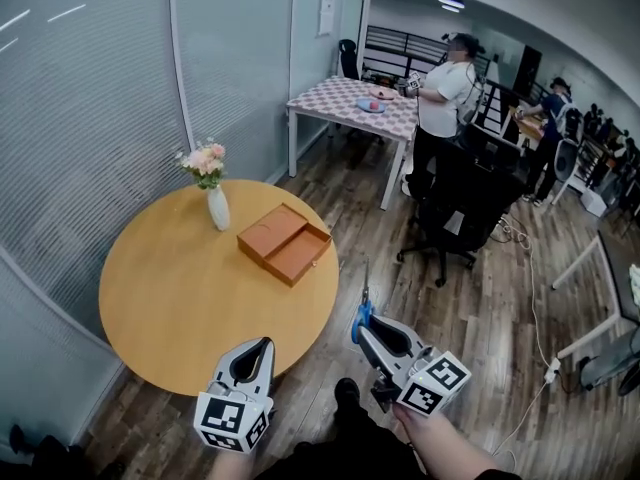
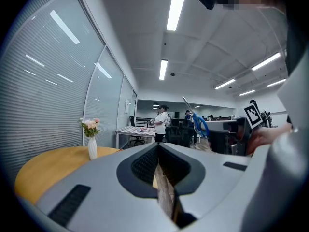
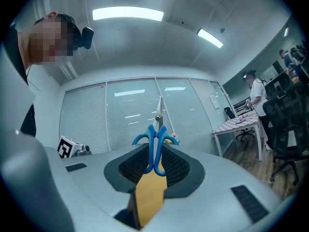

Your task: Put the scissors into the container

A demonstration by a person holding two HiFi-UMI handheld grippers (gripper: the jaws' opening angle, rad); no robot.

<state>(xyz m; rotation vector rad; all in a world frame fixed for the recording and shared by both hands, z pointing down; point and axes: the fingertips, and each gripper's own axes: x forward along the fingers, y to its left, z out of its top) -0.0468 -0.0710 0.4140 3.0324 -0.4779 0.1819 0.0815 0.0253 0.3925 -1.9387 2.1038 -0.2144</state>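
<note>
Blue-handled scissors [image 1: 363,310] stand blades-up in my right gripper [image 1: 363,330], which is shut on their handles just off the round table's right edge. In the right gripper view the scissors [image 3: 155,144] sit squeezed between the jaws, blades pointing up. The scissors [image 2: 198,121] also show at the right of the left gripper view. An orange open box, the container [image 1: 284,243], lies on the wooden round table [image 1: 180,298] at its far right side. My left gripper [image 1: 254,351] hangs over the table's near edge, shut and holding nothing.
A white vase with pink flowers [image 1: 212,188] stands on the table left of the container. A black office chair [image 1: 455,213] and a checked table [image 1: 355,103] with a person [image 1: 440,98] beside it lie beyond. Glass partition walls run along the left.
</note>
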